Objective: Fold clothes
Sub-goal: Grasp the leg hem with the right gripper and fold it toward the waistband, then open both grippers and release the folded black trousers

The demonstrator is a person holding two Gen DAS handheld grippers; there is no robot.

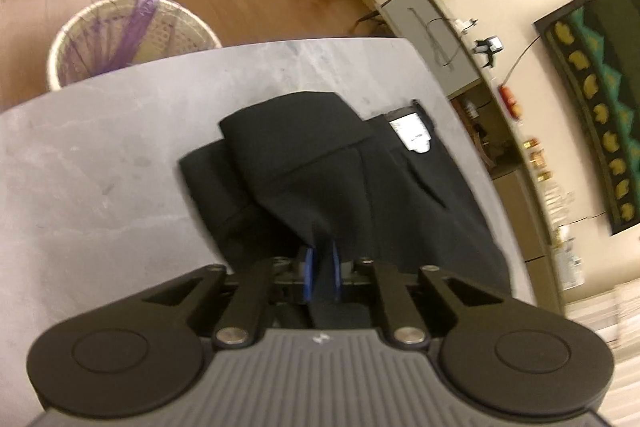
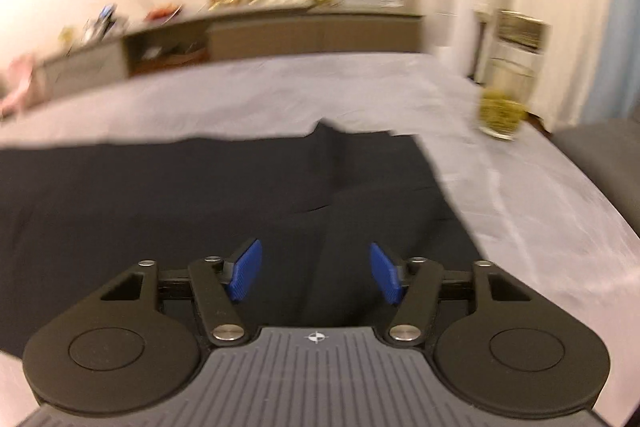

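Black woven cloth, soft and limp: dark garment [image 1: 320,163] spread on grey surface [image 1: 100,147], reaching toward far right corner in left wrist view. One layer already lapped over another, upper flap ending near far edge of surface. White label [image 1: 412,135] exposed at right side of garment, toward right edge of surface. Type of garment not settled; possibly trousers, judged from label and seam, though blur leaves doubt.

Left hand-held gripper [image 1: 320,267]: blue pads drawn together, clamped on a raised peak of cloth, fabric tenting up to grip point. Right hand-held gripper [image 2: 316,275]: pads set wide apart, nothing between them, poised over garment [image 2: 200,195] near its right-hand border, with bare surface [image 2: 520,187] beyond. Contact with cloth not determinable from this view.

Handling assessment: light, drapes freely, no stiffness to hold a crease unaided; likely to sag and slide between grip points if carried by one corner only. Low risk of damage; fair risk of layers shifting on smooth surface. Best held at hems, corners or doubled edges, pinching all layers together, both grips level so fold line stays straight.

Surroundings: wicker basket [image 1: 132,39] on floor beyond far left edge; glass jar [image 2: 504,107] with yellowish contents at far right corner, well apart from garment.
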